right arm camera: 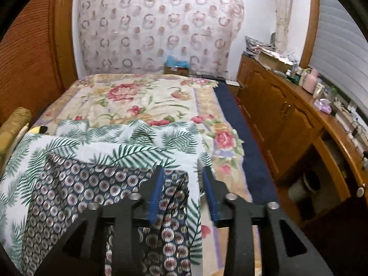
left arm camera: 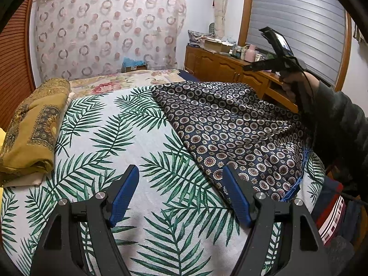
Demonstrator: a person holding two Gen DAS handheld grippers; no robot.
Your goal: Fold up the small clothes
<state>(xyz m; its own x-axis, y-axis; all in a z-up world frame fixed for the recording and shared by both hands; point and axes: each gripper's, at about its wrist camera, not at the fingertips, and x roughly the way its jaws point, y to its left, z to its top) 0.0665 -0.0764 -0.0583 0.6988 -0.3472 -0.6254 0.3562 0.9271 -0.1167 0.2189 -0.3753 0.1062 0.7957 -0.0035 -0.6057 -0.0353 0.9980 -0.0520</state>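
Observation:
A dark navy cloth with round medallions (left arm camera: 234, 126) lies spread and rumpled on the palm-leaf sheet (left arm camera: 119, 138), on the right half. My left gripper (left arm camera: 181, 172) is open and empty, low over the sheet, its right finger at the cloth's near corner. My right gripper (right arm camera: 184, 172) is open above the same cloth (right arm camera: 76, 184), a bunched strip of it running below its left finger (right arm camera: 157, 188). In the left wrist view the right gripper's body (left arm camera: 283, 55) is held high at the far right edge of the cloth.
A folded mustard patterned cloth (left arm camera: 32, 128) sits on a pale stack at the sheet's left edge. A floral bedspread (right arm camera: 142, 99) lies beyond. A wooden cabinet (right arm camera: 287, 119) with clutter runs along the right. Striped clothes (left arm camera: 331, 214) hang at the right.

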